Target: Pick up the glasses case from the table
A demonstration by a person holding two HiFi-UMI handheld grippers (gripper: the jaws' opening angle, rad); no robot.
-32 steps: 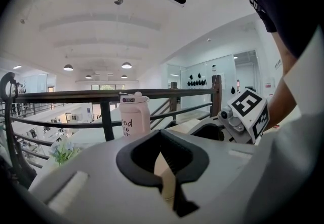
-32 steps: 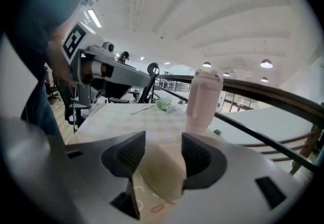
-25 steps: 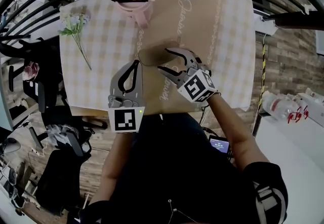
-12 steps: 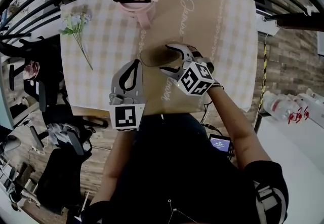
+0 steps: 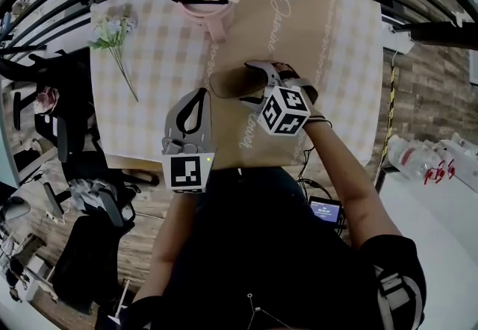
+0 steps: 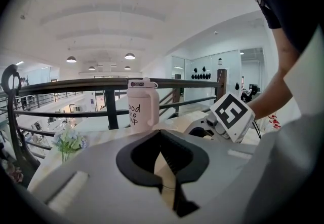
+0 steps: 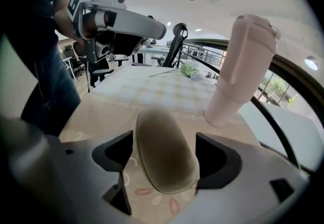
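The case (image 7: 167,152) lies flat on the surface (image 5: 149,112), long axis running away from me, its near end between the jaws of my right gripper (image 5: 252,84). Those jaws have just been opening and stand wide, a pad on either side of the case with a sliver of cloth showing between each pad and its flank, so nothing is gripped yet.

What worries me is the shape. The case is a rounded, domed oval, and if I close while the pads sit high on the curve they will likely ride up it and squeeze the case out from under me. I would want the pads low on its sides before closing. The gaps also look uneven (the left one seems a shade tighter), so one pad may touch first and shove the case sideways across the cloth rather than clamp it.

I am also over the near end, not the middle – lifted from there, the far end could droop or twist out.

A hard shove forward would send it toward the pink cup (image 7: 243,66), which stands just beyond.

My left gripper (image 5: 198,97) hangs closed and empty, well clear – no help if the case slips.
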